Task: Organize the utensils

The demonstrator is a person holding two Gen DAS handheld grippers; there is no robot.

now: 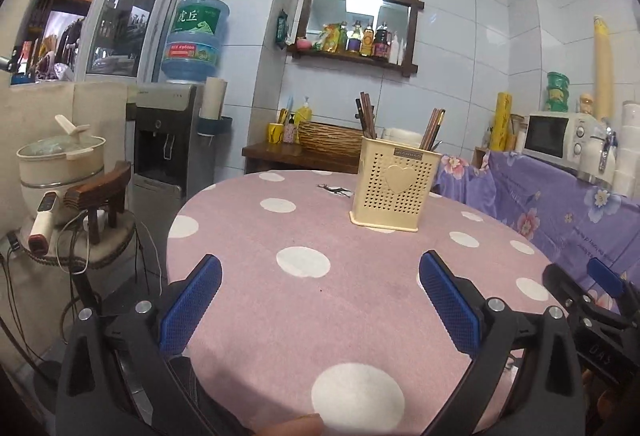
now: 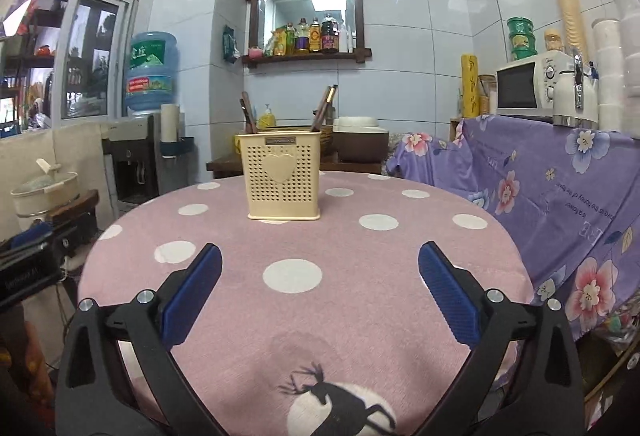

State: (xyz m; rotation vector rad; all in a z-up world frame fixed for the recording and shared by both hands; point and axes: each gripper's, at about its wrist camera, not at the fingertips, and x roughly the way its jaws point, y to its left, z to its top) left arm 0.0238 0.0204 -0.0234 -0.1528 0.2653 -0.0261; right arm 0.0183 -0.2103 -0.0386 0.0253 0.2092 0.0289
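Now both your grippers hover low over the near edge of the polka-dot tablecloth (image 2: 352,300), the left gripper (image 1: 320,300) and right gripper (image 2: 320,296) each pointing almost level, fingers spread wide with nothing between them. Farther on, mid-table, stands the cream perforated utensil holder (image 2: 284,177), upright, with chopsticks (image 2: 326,107) leaning in two compartments. It looks light and tall: come in level and fast and you may knock it over or scatter the sticks.
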